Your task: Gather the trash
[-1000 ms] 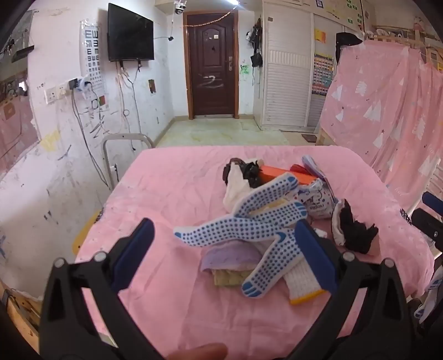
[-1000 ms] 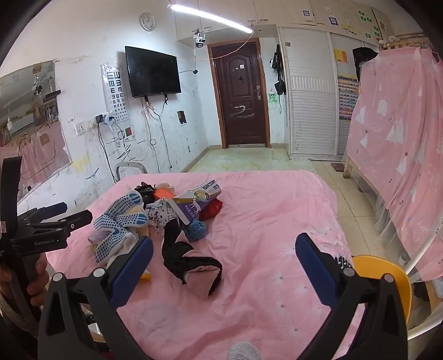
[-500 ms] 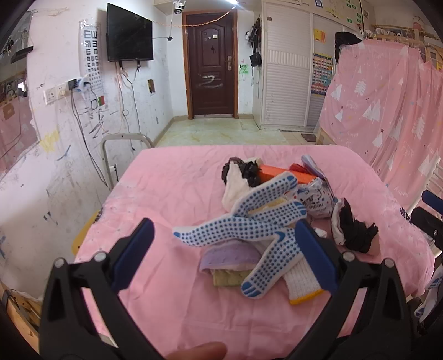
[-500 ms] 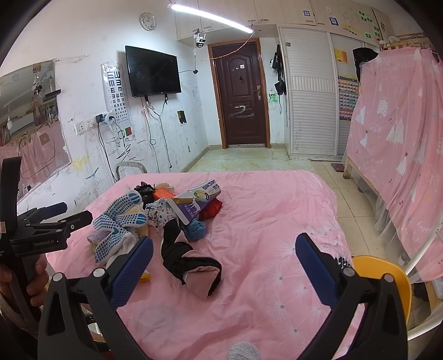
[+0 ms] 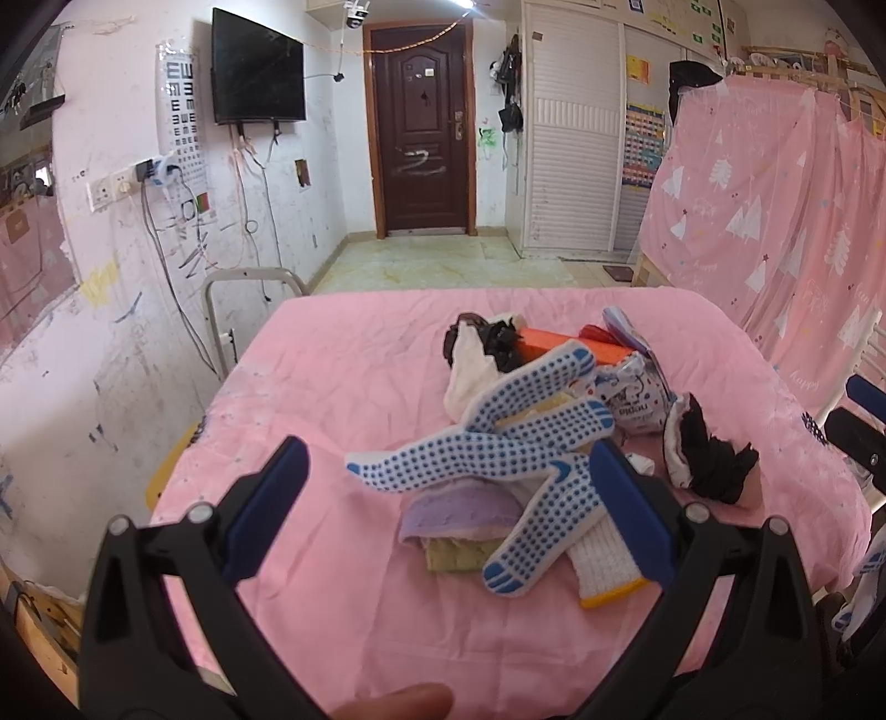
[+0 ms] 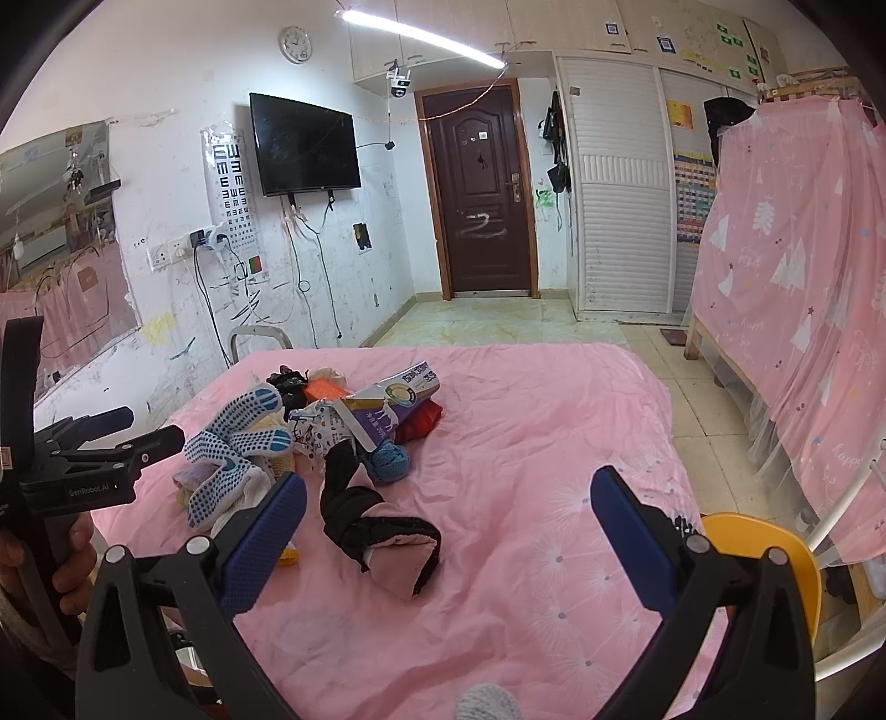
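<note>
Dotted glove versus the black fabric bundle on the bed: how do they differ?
The dotted glove is white with blue grip dots; the black fabric bundle is dark with a pink inside. The glove lies atop the main pile, its fingers splayed; the bundle is crumpled and sits apart from the pile, nearer the right hand-held gripper. Both rest on the pink bedsheet, ungrasped.

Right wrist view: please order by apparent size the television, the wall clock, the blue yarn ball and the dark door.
1. dark door
2. television
3. blue yarn ball, though it sits nearer to the camera, so this rank is unsure
4. wall clock
</note>
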